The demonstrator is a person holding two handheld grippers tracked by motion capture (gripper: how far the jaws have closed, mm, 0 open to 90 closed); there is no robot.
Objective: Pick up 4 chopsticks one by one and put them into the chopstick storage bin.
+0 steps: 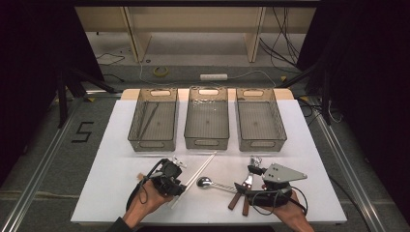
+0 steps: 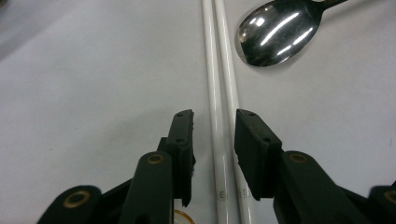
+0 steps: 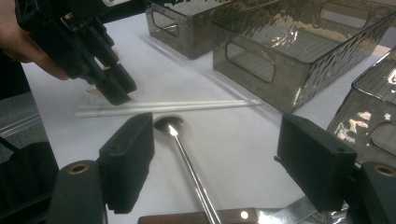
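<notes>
A pair of white chopsticks (image 1: 199, 173) lies side by side on the white table, slanting from the middle bin toward my left hand. My left gripper (image 1: 180, 188) is down over the chopsticks (image 2: 222, 98) near their lower end. Its jaws (image 2: 215, 114) straddle both sticks, with a gap still showing at the left pad, so they stand open. In the right gripper view the left gripper (image 3: 109, 88) meets the chopsticks (image 3: 177, 106). A steel spoon (image 1: 205, 182) lies beside them. My right gripper (image 1: 245, 178) hovers wide open (image 3: 219, 135) over the spoon's handle (image 3: 191, 172).
Three smoky clear bins stand in a row at the back: left bin (image 1: 145, 145) with thin dark sticks inside, middle bin (image 1: 207, 143) and right bin (image 1: 261, 144). Wooden-handled utensils (image 1: 238, 200) lie under my right gripper. The table's front edge is close to both hands.
</notes>
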